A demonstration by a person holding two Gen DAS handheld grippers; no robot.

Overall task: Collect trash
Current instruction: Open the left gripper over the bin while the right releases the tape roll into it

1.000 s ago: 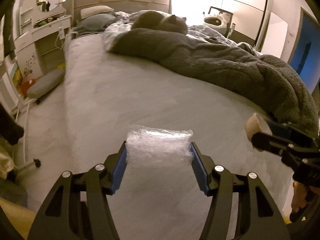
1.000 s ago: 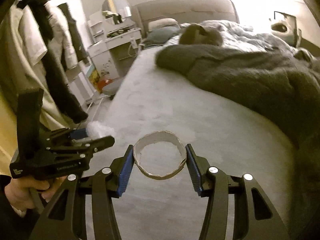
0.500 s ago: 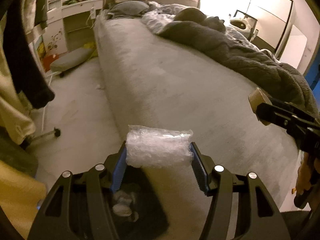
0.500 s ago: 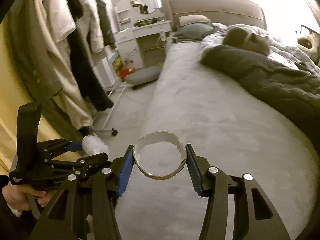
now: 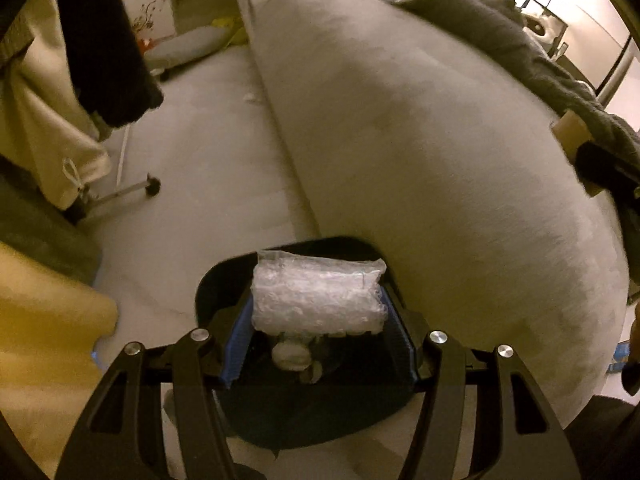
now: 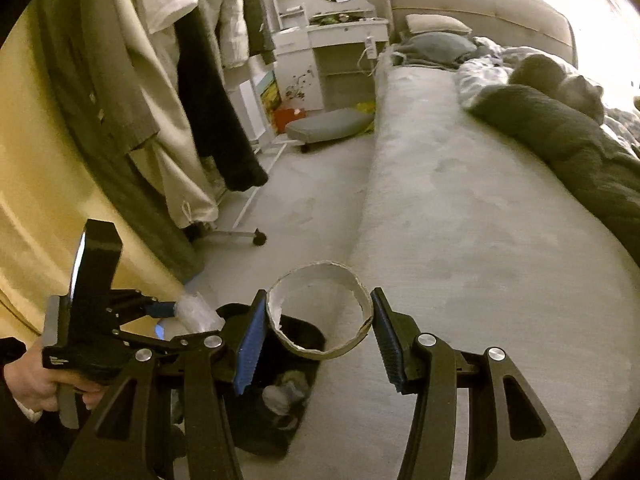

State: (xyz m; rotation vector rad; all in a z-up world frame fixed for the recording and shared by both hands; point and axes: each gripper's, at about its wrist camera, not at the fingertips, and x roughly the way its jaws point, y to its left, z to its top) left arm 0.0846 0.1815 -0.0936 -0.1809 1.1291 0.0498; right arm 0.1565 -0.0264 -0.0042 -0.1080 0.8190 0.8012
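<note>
A home bedroom is shown by a wide grey-sheeted bed (image 6: 460, 208) with a dark fleece blanket (image 6: 568, 148), hung coats (image 6: 168, 80) and a white mirrored dressing table (image 6: 328, 32)

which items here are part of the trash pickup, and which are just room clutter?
Job items:
- bubble wrap, clamped in left gripper
- cardboard ring, clamped in right gripper
- black bin, directly below the left gripper, trash already inside

Just lying about:
- hanging clothes
- grey blanket
- pillows
- floor cushion
</note>
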